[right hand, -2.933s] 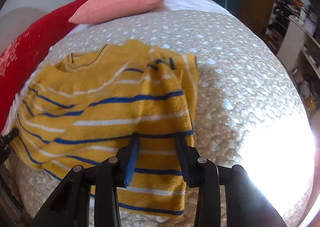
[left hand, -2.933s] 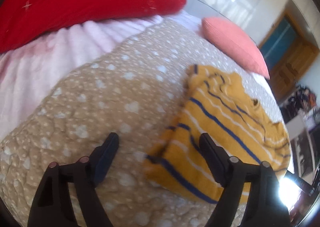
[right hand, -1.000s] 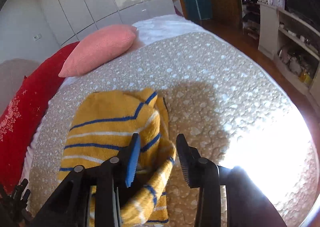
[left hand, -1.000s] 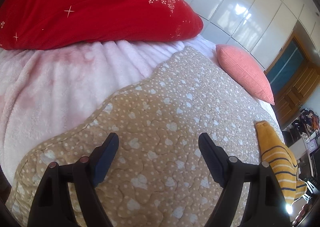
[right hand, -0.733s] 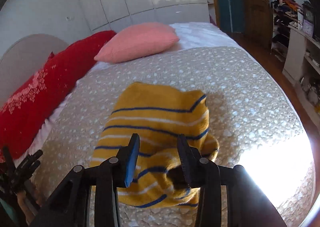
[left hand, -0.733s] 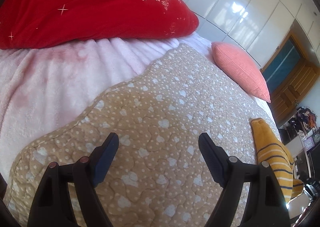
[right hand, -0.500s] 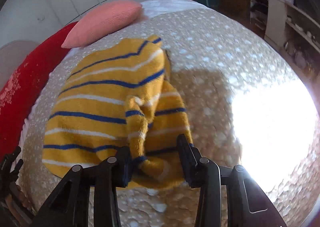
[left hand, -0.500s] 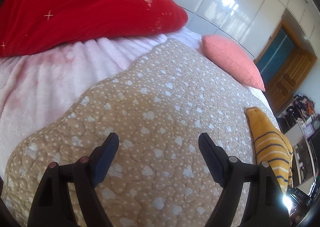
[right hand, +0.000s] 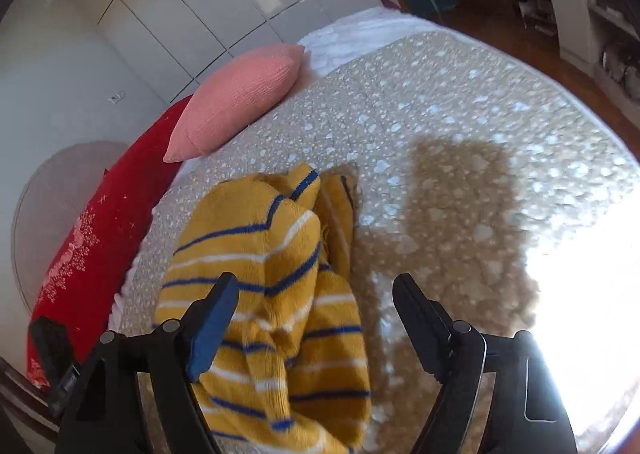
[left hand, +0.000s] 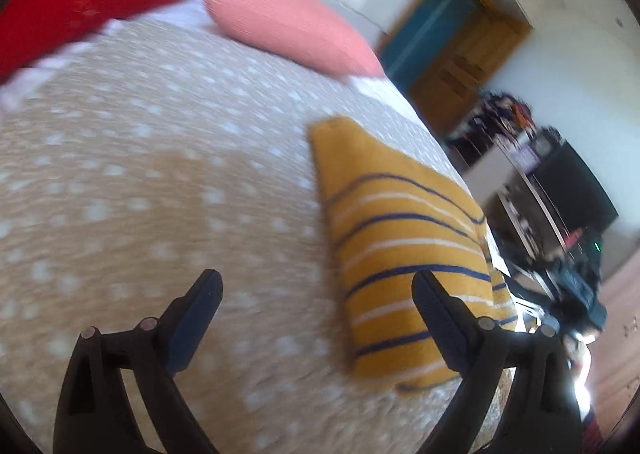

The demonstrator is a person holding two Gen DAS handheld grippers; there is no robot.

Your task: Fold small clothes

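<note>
Only from the right wrist, the sweater's (right hand: 276, 278) rumpled top fold shows.

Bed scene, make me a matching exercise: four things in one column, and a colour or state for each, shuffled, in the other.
Things:
1. sweater
2. small cushion
3. big pillow
4. right tongs

Colour or state:
A. red with a pale flower pattern
B. open, pressing on nothing
C. yellow with blue and white stripes, folded on the quilt
D. plain salmon pink

Pairs: 1-C, 2-D, 3-A, 4-B. The right tongs' jaws have just been opening; the sweater lies below them, not pinched.
</note>
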